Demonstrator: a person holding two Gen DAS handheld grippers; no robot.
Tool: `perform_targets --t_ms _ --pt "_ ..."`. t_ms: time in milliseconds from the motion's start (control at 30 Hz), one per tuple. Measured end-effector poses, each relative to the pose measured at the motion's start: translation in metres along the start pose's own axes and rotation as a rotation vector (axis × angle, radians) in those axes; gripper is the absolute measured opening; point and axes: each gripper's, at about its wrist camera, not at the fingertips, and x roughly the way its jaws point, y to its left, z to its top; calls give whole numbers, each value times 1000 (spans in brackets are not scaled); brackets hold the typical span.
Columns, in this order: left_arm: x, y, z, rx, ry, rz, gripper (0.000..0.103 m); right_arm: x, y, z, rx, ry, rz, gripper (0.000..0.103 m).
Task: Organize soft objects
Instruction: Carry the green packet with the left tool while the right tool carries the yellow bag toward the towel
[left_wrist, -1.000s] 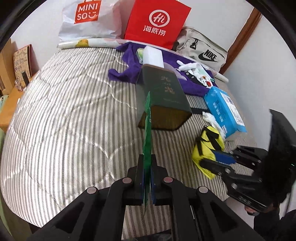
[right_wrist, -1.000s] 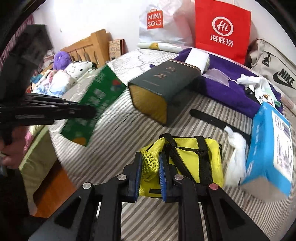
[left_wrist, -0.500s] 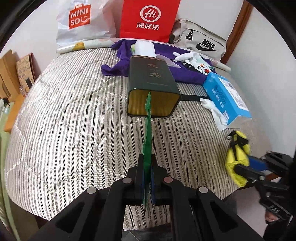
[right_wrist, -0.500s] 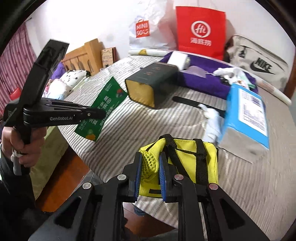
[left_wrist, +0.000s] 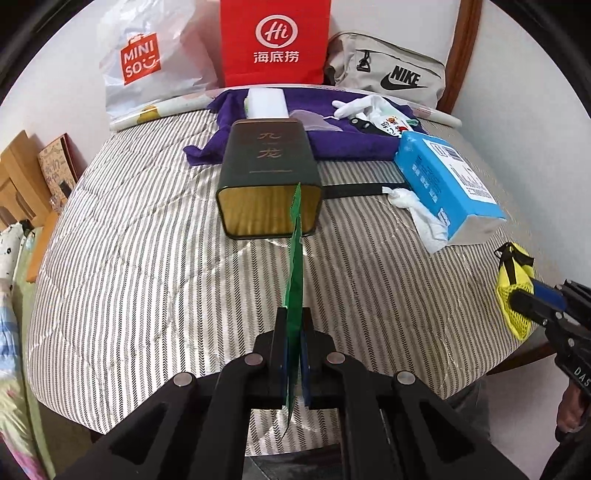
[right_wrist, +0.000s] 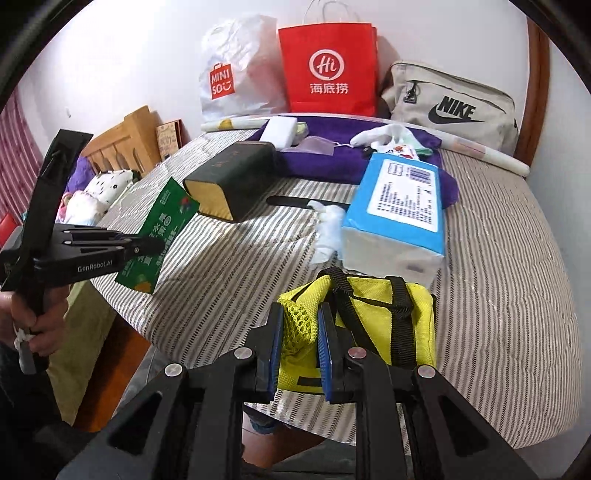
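left gripper (left_wrist: 294, 363) pinched a flat green packet (left_wrist: 295, 266) on its edge, pointing down over the striped bed (left_wrist: 129, 258). right gripper (right_wrist: 300, 349) squeezed the yellow bag (right_wrist: 373, 314) by its mesh side, above the bed's near edge. a dark tin box (left_wrist: 267, 173) lay ahead, with shopping bags (left_wrist: 273, 40) against the white wall.

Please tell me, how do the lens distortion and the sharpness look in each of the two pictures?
Left wrist view: strong fisheye bending, black corners; the striped quilt curves, the green packet is sharp. Right wrist view: same bending; the yellow bag is sharp, no obvious motion blur.
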Motion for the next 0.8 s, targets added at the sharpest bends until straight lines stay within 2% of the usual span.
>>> perform_targets --t_ms 233,567,800 --pt "-7 -6 3 13 -20 23 6 -9 -3 3 4 -29 -10 18" --pt "-23 -3 12 10 -56 12 6 -24 0 18 -17 -68 -11 18" --pt "-45 0 28 13 -109 -27 6 -35 2 39 -7 -109 41 18"
